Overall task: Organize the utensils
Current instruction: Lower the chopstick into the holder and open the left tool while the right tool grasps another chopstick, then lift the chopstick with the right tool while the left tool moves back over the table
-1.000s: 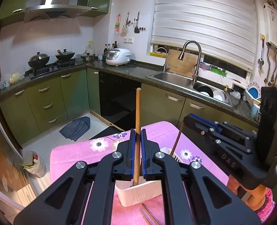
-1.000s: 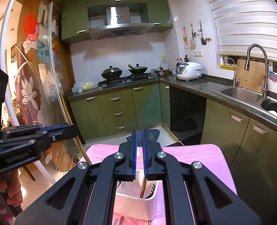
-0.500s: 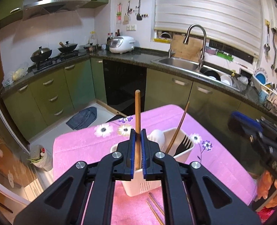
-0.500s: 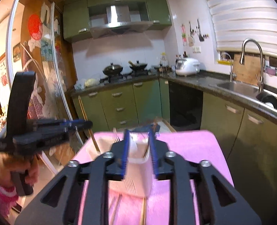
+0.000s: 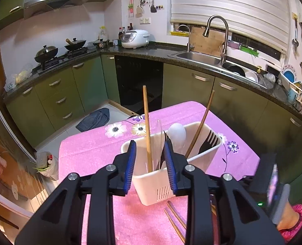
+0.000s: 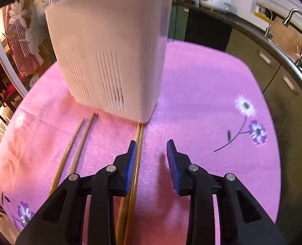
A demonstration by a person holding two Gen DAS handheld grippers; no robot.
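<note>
A second ago my left gripper [image 5: 149,161] was clamped on the upright wooden chopstick [image 5: 147,126] above the white utensil holder [image 5: 163,181]. Now its jaws are opening: the chopstick stands free in the gap between the blue pads, touching neither, its lower end down inside the holder's near compartment. The holder now sits closer under the camera. A second chopstick [image 5: 200,130] leans in it, with a white spoon [image 5: 177,133] and a black fork [image 5: 209,140].

My right gripper [image 6: 151,161] has dropped sharply. A second ago it looked out over the kitchen from above the holder; now it points down at the pink tablecloth [image 6: 202,94], low over the table's near edge. Its jaws, shut then, stand narrowly apart and grip nothing. A pair of chopsticks [image 6: 137,143] lies flat on the cloth, running from the holder's near corner toward me, just inside the left pad and not pressed by it. Another pair [image 6: 77,145] lies further left, well outside the jaws.
</note>
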